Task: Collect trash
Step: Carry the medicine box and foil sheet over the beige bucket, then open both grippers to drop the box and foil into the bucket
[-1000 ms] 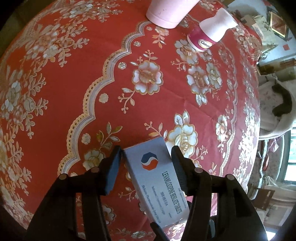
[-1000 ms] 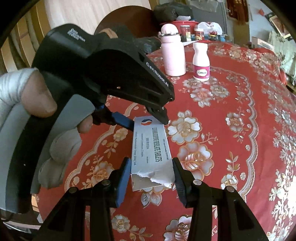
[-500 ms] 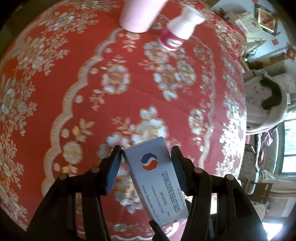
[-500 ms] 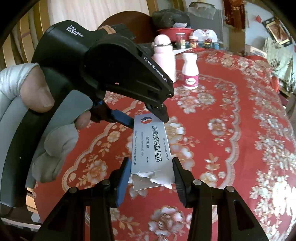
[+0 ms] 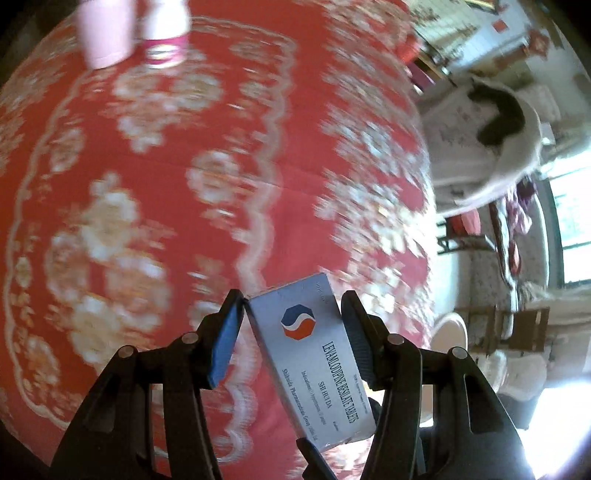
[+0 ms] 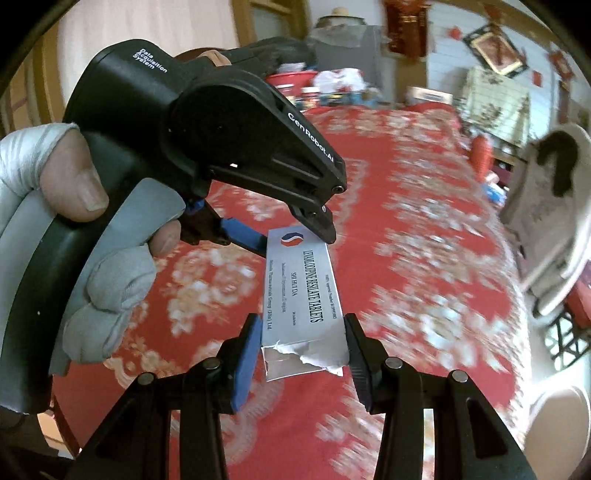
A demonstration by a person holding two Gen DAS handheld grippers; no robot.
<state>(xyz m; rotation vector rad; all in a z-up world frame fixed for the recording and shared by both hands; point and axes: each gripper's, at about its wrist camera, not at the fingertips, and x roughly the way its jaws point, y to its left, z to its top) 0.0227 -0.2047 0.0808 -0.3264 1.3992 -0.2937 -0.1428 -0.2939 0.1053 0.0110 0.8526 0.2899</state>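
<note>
A grey medicine carton with a red and blue logo and a torn end is held in the air above the red floral tablecloth. My left gripper is shut on its logo end. It shows from the side in the right wrist view, held by a gloved hand. My right gripper is shut on the torn end. Both hold the carton between them.
A pink flask and a white bottle with a magenta label stand at the far side of the table. A white chair with a dark item stands beyond the right edge. A white round bin sits low right.
Both grippers have carried the carton together to the right across the table toward its right edge. The flask and bottle have slid left in view. The grip on the carton is unchanged.
</note>
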